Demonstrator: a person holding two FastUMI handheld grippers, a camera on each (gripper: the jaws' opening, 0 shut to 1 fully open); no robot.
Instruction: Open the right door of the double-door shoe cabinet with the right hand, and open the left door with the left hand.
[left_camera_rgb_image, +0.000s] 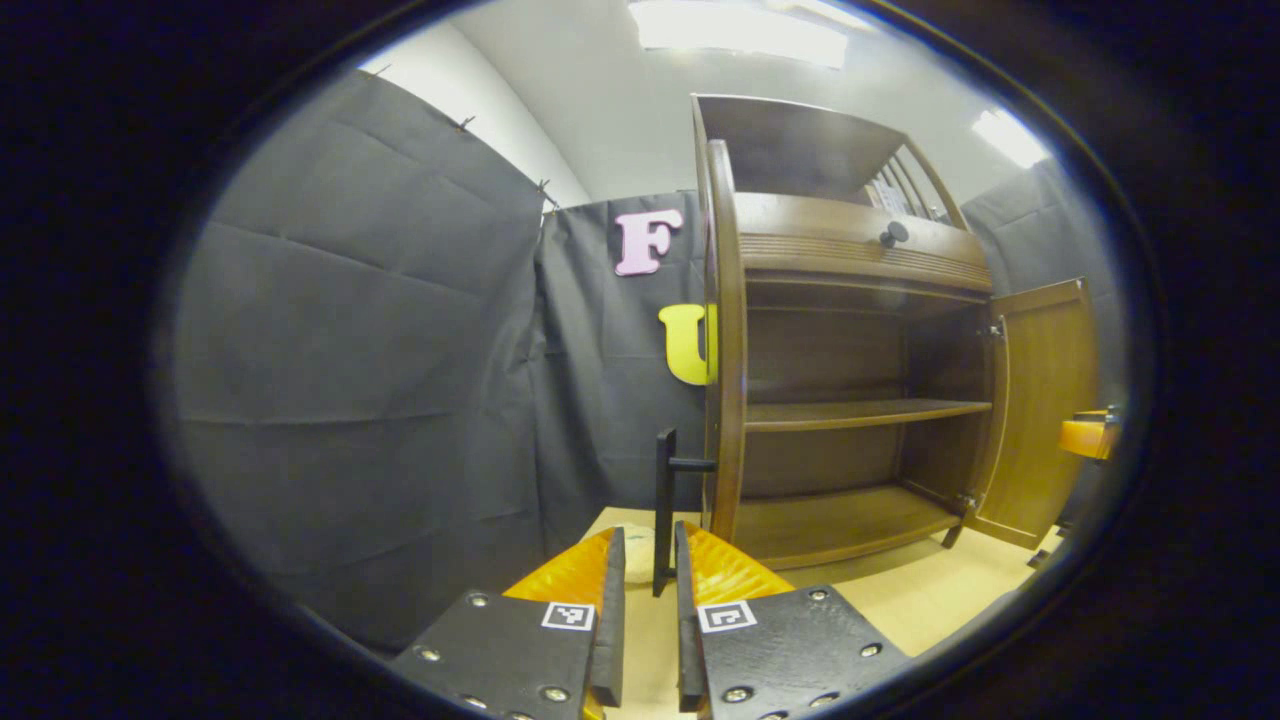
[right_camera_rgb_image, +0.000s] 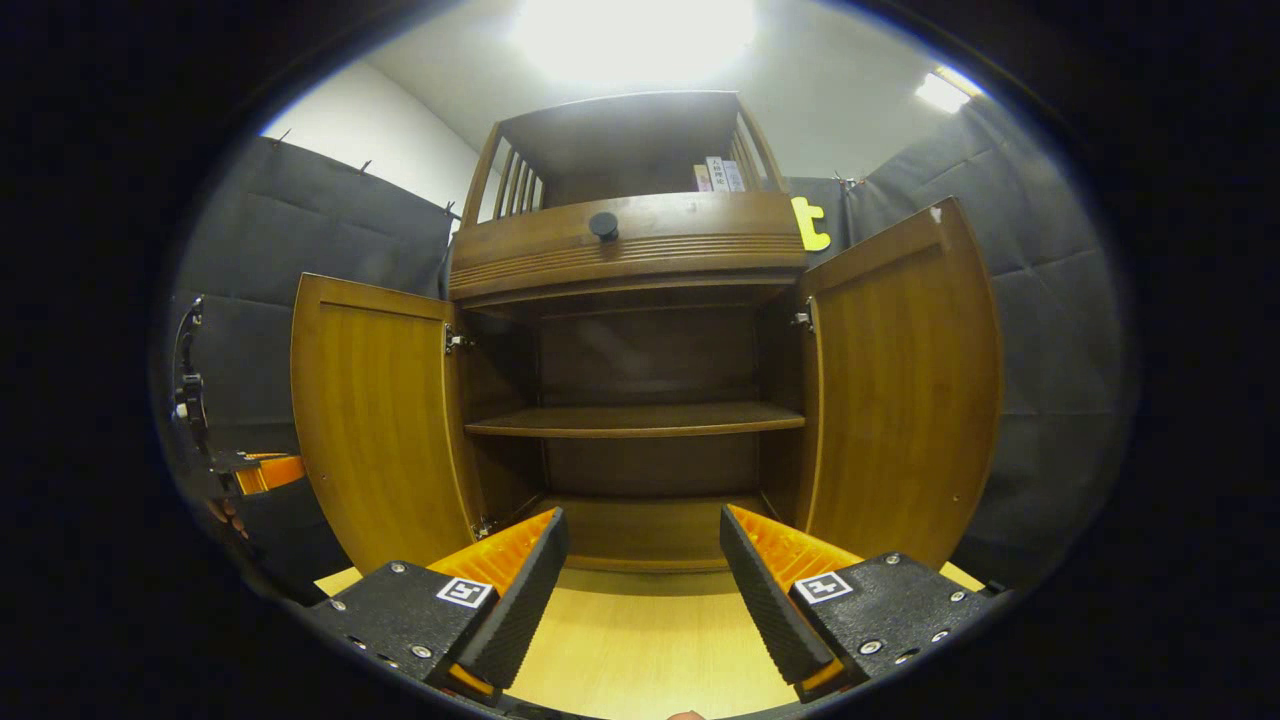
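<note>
The left claw (left_camera_rgb_image: 650, 600) sits at the bottom of the left gripper view, its fingers (left_camera_rgb_image: 612, 610) close together with a narrow gap between them, just short of the dark bar handle (left_camera_rgb_image: 665, 500) on the left door (left_camera_rgb_image: 725, 340). It is hard to tell whether they touch the handle. That door is swung open and seen edge-on, standing upright. Beyond it the shoe cabinet (left_camera_rgb_image: 860, 260) shows its bare inner shelf (left_camera_rgb_image: 860, 412) and floor board. A round knob (left_camera_rgb_image: 893, 233) sits on the drawer front above. The right door (left_camera_rgb_image: 1045, 400) stands open too, with the other claw (left_camera_rgb_image: 1088, 436) just beside its outer edge. The cabinet rests on a pale wooden bench (left_camera_rgb_image: 930, 600).
</note>
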